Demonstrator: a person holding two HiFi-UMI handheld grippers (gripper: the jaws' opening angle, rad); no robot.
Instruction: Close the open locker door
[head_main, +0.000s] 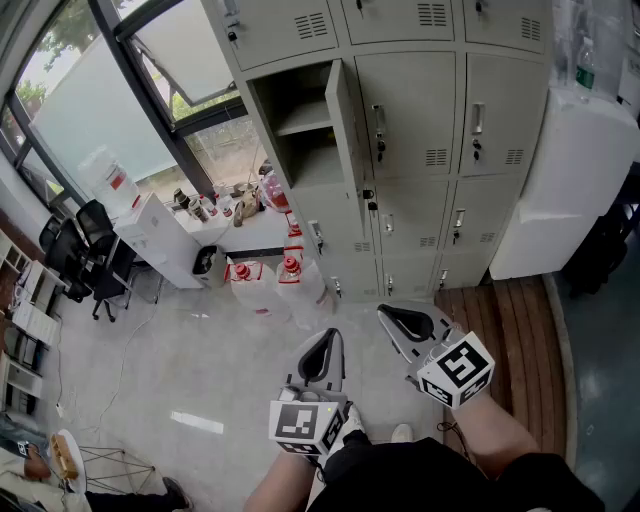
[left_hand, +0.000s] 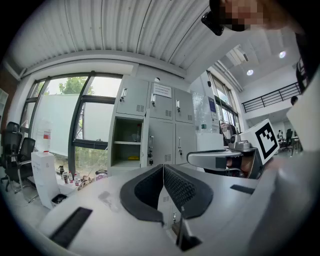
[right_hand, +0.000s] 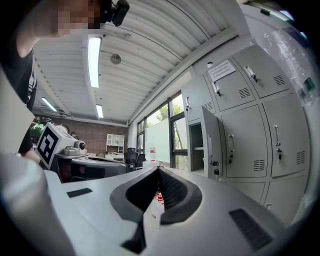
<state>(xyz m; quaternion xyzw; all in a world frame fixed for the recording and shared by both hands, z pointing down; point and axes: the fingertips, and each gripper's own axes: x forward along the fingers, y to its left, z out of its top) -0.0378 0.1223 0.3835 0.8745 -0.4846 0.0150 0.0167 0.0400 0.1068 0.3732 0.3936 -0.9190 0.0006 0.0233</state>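
Left claw (head_main: 330, 337) and right claw (head_main: 386, 313) both closed, empty; grey locker door (head_main: 345, 120) swung wide, shelf (head_main: 303, 118) inside

Left gripper (head_main: 331, 338) closed, empty, right gripper (head_main: 388, 314) closed, side by side

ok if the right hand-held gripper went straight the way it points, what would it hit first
Probably the red-capped water jugs, which show just past the tips of the shut right hand-held gripper; depth is unclear.

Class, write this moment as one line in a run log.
locker door: open, untouched | left tool: shut, empty | right tool: shut, empty
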